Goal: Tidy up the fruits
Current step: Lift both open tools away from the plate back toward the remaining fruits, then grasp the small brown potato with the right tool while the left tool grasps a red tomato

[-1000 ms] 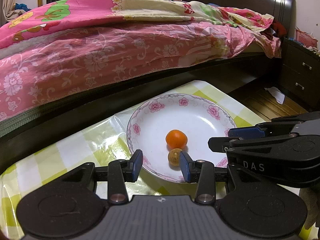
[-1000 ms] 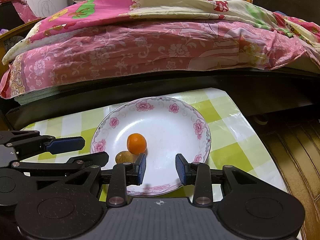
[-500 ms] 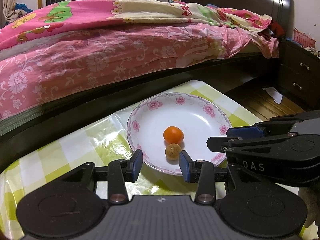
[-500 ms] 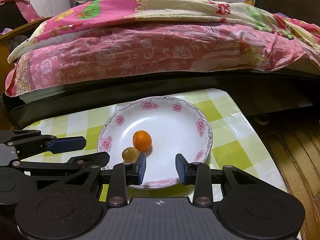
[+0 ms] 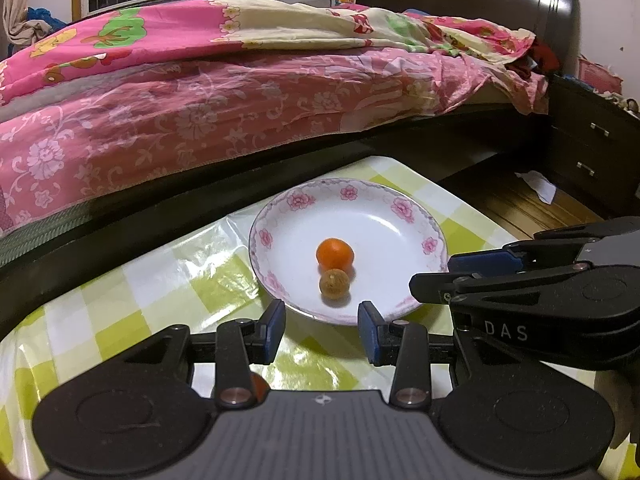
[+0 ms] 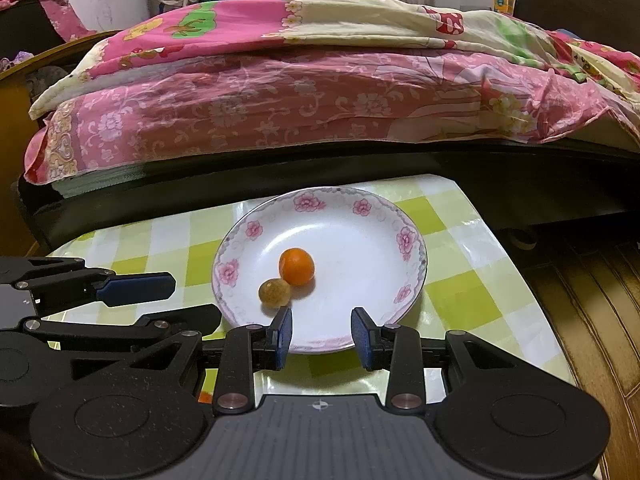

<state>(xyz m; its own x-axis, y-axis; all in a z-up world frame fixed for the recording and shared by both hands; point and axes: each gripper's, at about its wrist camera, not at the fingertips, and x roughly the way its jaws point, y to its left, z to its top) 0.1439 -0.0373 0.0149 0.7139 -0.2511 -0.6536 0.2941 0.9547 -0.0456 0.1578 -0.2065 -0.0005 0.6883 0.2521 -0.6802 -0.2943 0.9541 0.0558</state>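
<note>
Hovering with jaws parted and empty, the left claw (image 5: 322,330) and right claw (image 6: 322,336) sit at the near rim of a floral plate (image 6: 404,240) holding an orange (image 6: 296,266) touching a brown fruit (image 6: 274,292). Only the left view shows a nightstand (image 5: 592,152); a pink-quilted bed (image 6: 280,92) borders the checkered desk (image 6: 460,280).

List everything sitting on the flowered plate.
On the flowered plate sit two fruits, touching: an orange tangerine and a smaller brownish round fruit. The right tongs cover part of the plate's near rim, so nothing shows there.
</note>
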